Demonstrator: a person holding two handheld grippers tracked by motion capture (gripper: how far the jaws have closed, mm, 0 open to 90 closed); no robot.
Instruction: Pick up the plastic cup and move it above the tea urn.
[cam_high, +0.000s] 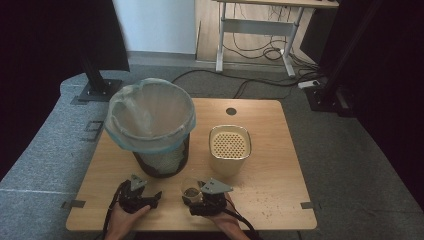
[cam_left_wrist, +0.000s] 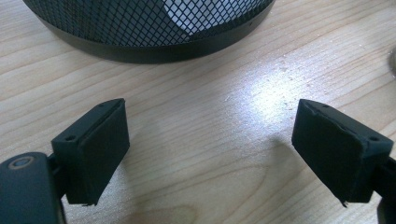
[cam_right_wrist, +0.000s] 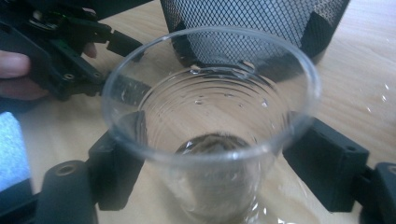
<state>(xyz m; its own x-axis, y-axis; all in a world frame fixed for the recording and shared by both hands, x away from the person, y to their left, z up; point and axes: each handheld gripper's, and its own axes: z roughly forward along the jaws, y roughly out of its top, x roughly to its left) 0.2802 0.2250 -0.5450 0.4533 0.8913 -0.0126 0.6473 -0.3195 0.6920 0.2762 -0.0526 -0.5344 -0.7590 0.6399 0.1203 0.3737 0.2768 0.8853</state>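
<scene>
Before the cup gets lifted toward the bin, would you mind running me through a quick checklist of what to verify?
1. Right gripper around the clear plastic cup: ok, a finger sits on each side, though firm contact cannot be told.
2. Cup upright: ok.
3. Cup contents: dark residue at the bottom; amount cannot be told.
4. Left gripper free: ok, open above bare table.
5. Mesh bin ready: ok, upright, liner open.
6. Path clear: ok, the beige perforated container stands to the right of the bin, apart from it.
</scene>
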